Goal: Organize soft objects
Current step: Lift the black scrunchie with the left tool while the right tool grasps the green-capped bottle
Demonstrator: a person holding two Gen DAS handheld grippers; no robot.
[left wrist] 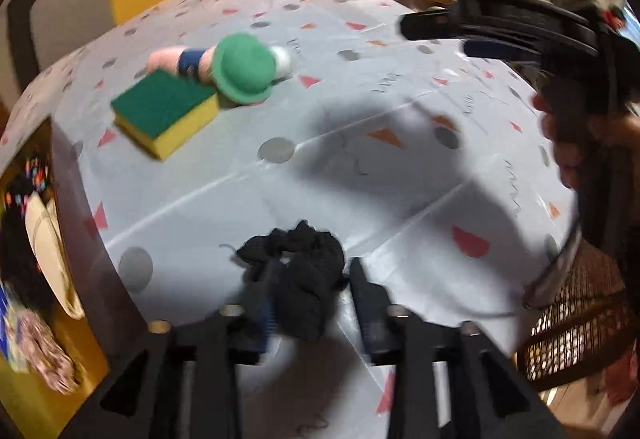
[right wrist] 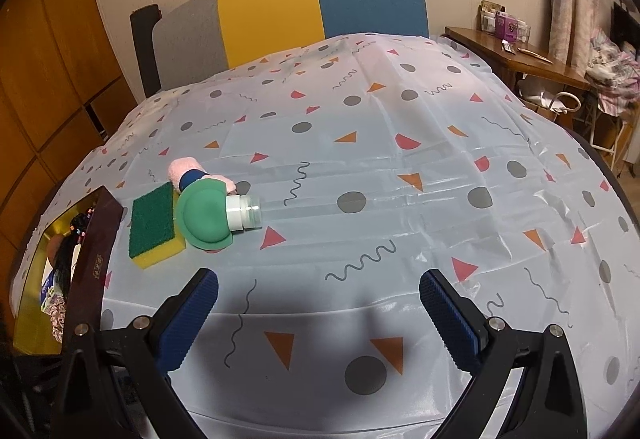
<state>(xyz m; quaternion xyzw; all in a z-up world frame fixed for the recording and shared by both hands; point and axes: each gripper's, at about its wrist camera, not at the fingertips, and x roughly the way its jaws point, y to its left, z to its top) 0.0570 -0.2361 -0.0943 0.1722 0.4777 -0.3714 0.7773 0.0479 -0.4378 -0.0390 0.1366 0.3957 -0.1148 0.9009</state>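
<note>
A crumpled black cloth (left wrist: 298,271) lies between the fingers of my left gripper (left wrist: 312,295), whose jaws stand a little apart around it; the view is blurred. A green-and-yellow sponge (left wrist: 166,113) (right wrist: 154,225), a green round pad with a white base (left wrist: 246,68) (right wrist: 206,215) and a rolled pink towel with a blue band (left wrist: 180,61) (right wrist: 188,169) lie together at the table's left. My right gripper (right wrist: 318,297) is open and empty above the patterned tablecloth (right wrist: 400,179), right of the sponge; it also shows in the left wrist view (left wrist: 500,23).
A multicoloured chair back (right wrist: 280,11) stands behind the table. A dark wooden frame (right wrist: 90,271) borders the table's left edge. A wooden side table (right wrist: 516,55) with small items is at the back right. A wicker chair (left wrist: 576,327) is at the near right.
</note>
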